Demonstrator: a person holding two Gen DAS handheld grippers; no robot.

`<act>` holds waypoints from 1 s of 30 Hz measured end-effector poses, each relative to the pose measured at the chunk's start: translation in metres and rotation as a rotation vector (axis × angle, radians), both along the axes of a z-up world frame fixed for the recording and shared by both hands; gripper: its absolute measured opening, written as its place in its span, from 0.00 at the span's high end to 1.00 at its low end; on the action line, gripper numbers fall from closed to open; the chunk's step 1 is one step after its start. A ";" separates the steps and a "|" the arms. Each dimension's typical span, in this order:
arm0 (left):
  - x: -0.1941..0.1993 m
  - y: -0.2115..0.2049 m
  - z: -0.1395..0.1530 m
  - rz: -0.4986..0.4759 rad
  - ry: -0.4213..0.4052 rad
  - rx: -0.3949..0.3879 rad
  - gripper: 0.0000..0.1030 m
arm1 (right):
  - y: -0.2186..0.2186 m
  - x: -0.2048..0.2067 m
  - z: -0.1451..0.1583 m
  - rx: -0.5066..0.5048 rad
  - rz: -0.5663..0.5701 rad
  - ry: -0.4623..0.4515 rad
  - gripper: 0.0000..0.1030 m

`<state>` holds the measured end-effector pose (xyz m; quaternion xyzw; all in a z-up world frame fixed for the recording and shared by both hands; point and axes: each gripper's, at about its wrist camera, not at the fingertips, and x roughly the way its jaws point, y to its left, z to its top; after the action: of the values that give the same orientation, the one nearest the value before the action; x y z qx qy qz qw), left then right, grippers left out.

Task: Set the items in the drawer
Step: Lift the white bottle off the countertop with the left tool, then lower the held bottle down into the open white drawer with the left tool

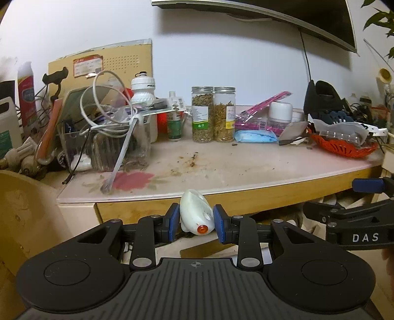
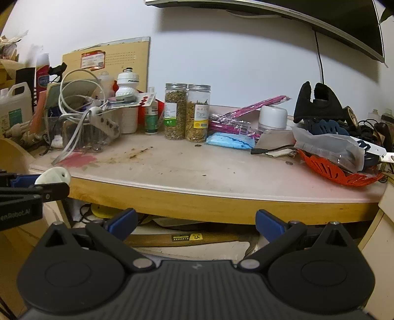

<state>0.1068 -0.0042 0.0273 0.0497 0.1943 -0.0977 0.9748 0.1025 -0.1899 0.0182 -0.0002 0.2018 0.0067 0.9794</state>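
Holding a white bottle (image 1: 194,213) before the desk (image 1: 221,169)
Left gripper (image 1: 196,222) pinches it; right gripper (image 2: 195,222), beside it, is spread wide.

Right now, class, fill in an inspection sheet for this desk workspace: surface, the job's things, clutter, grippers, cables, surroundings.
Surface: desk top stained, crumbs scattered, a red patch at its left end.
Job's things: white plastic item with orange button held in front of the desk edge; no open drawer seen.
Clutter: two jars of dried herbs upright side by side, blue packet, white sports bottle, orange basket with plastic packaging.
Grippers: left gripper shut on the white item; right gripper open, holding nothing.
Cables: white cable coil on a clear bin; black lead on the desk.
Surroundings: monitor overhead, white wall behind.
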 end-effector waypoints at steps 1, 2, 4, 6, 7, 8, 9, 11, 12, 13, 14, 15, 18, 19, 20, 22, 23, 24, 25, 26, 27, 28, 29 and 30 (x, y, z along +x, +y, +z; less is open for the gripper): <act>-0.001 0.001 0.000 0.002 0.002 -0.002 0.72 | 0.001 -0.001 -0.001 -0.001 0.003 0.002 0.00; -0.001 0.002 -0.001 0.003 0.004 -0.005 0.72 | 0.001 -0.001 -0.001 -0.001 0.005 0.004 0.00; -0.002 0.002 -0.001 0.003 0.004 -0.004 0.72 | 0.002 -0.002 -0.002 -0.002 0.005 0.006 0.00; -0.001 0.002 -0.002 0.000 0.008 -0.007 0.72 | 0.002 -0.002 -0.003 -0.001 0.004 0.007 0.00; -0.001 0.001 -0.002 -0.002 0.010 -0.006 0.72 | 0.002 -0.001 -0.003 0.001 0.005 0.008 0.00; 0.000 0.001 -0.003 -0.003 0.012 -0.006 0.72 | 0.002 -0.001 -0.003 0.002 0.005 0.009 0.00; 0.000 0.001 -0.004 -0.004 0.014 -0.006 0.72 | 0.002 -0.001 -0.004 0.003 0.005 0.009 0.00; 0.001 0.001 -0.005 -0.003 0.020 -0.008 0.72 | 0.002 -0.001 -0.005 0.006 0.006 0.012 0.00; 0.002 0.000 -0.006 -0.003 0.023 -0.008 0.72 | 0.002 0.000 -0.005 0.006 0.006 0.013 0.00; 0.002 0.000 -0.006 -0.003 0.025 -0.007 0.72 | 0.002 0.000 -0.006 0.003 0.006 0.015 0.00; 0.002 0.000 -0.007 -0.003 0.027 -0.006 0.72 | 0.002 0.000 -0.007 0.003 0.007 0.017 0.00; 0.003 -0.001 -0.007 -0.003 0.029 -0.004 0.72 | 0.002 0.001 -0.008 0.005 0.007 0.020 0.00; 0.003 -0.001 -0.010 0.001 0.042 0.002 0.72 | 0.002 0.002 -0.010 0.009 0.007 0.030 0.00; 0.004 -0.001 -0.011 0.004 0.049 0.004 0.72 | 0.002 0.002 -0.011 0.009 0.008 0.035 0.00; 0.004 -0.001 -0.012 0.007 0.056 0.004 0.72 | 0.002 0.003 -0.012 0.008 0.008 0.040 0.00; 0.006 0.000 -0.015 0.013 0.073 0.003 0.72 | 0.002 0.003 -0.015 0.004 0.007 0.047 0.00; 0.007 0.000 -0.017 0.014 0.080 0.005 0.72 | 0.002 0.004 -0.016 0.005 0.008 0.053 0.00; 0.007 0.000 -0.018 0.015 0.087 0.008 0.72 | 0.002 0.004 -0.017 0.007 0.009 0.058 0.00; 0.008 0.000 -0.020 0.015 0.093 0.011 0.72 | 0.002 0.005 -0.018 0.009 0.008 0.065 0.00; 0.008 0.000 -0.022 0.016 0.100 0.014 0.72 | 0.002 0.005 -0.019 0.009 0.007 0.069 0.00; 0.009 -0.001 -0.023 0.016 0.107 0.016 0.72 | 0.002 0.006 -0.021 0.008 0.007 0.074 0.00; 0.009 -0.001 -0.025 0.016 0.113 0.017 0.72 | 0.002 0.006 -0.022 0.008 0.007 0.079 0.00; 0.009 -0.001 -0.026 0.016 0.121 0.017 0.72 | 0.002 0.007 -0.024 0.007 0.007 0.084 0.00; 0.010 -0.001 -0.029 0.015 0.131 0.014 0.72 | 0.002 0.008 -0.025 0.006 0.008 0.089 0.00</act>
<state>0.1170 -0.0047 -0.0012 0.0486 0.2589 -0.0918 0.9603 0.1104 -0.1878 -0.0067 0.0022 0.2452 0.0111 0.9694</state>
